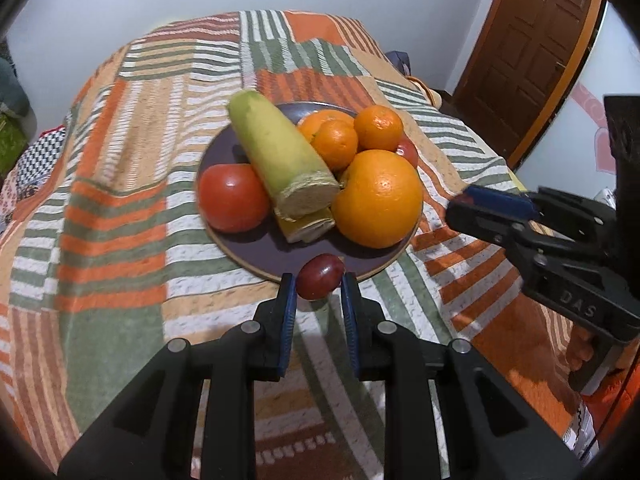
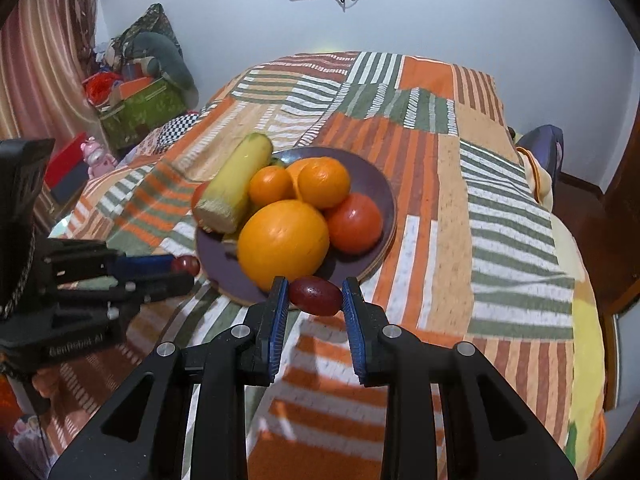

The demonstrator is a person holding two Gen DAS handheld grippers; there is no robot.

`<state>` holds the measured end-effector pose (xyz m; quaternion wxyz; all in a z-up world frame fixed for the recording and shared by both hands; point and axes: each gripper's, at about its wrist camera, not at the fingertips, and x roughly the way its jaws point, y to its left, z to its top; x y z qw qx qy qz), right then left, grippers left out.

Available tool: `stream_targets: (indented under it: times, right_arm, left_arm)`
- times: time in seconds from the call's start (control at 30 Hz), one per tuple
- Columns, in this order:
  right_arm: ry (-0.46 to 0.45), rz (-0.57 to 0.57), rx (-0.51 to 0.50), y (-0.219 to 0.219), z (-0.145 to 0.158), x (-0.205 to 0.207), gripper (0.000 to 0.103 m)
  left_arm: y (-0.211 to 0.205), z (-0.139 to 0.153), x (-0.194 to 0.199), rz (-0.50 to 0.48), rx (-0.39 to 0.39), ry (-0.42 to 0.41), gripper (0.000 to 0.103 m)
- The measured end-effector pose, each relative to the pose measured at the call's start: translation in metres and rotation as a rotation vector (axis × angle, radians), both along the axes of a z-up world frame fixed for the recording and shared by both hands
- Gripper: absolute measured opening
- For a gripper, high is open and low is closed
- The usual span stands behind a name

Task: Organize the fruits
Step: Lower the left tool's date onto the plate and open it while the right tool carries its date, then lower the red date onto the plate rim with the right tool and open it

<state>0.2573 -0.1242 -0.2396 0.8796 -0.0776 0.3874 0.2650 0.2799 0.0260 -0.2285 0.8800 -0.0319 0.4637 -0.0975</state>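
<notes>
A purple plate (image 1: 256, 248) on the striped bedspread holds a large orange (image 1: 378, 198), smaller oranges (image 1: 378, 128), a tomato (image 1: 232, 198) and a cut yellow-green gourd (image 1: 276, 152). My left gripper (image 1: 317, 280) is shut on a small dark red fruit (image 1: 322, 274), just over the plate's near rim. In the right wrist view the same plate (image 2: 372, 184) lies ahead. My right gripper (image 2: 314, 286) is shut on a second small dark red fruit (image 2: 316, 296) beside the large orange (image 2: 284, 244). The left gripper (image 2: 180, 270) shows at the left with its red fruit (image 2: 186, 265).
The striped bedspread (image 1: 120, 200) covers the whole bed around the plate. A wooden door (image 1: 528, 52) stands at the far right. Boxes and clutter (image 2: 140, 108) are piled along the curtain side. The right gripper (image 1: 464, 204) reaches in from the right of the plate.
</notes>
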Motion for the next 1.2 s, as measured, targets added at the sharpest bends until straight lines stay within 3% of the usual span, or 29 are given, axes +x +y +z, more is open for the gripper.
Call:
stream_targets:
  times: [0.53,0.7,0.9,1.2]
  right_arm:
    - [0.038,0.016,-0.023,-0.001,-0.019,0.022,0.025]
    - [0.054,0.007,-0.026,0.0,-0.023,0.027,0.026]
    - [0.044,-0.007,-0.035,-0.003,-0.021,0.027,0.039]
    - [0.048,0.019,-0.047,-0.017,-0.019,0.015,0.041]
  left_arm:
    - [-0.003,-0.018,0.023,0.004,0.022,0.033,0.022]
    - [-0.006,-0.017,0.023,0.003,0.044,0.023,0.042]
    - [-0.006,-0.014,0.018,0.01,0.049,0.016,0.043]
    - [0.004,-0.001,0.0,0.03,0.04,-0.016,0.043]
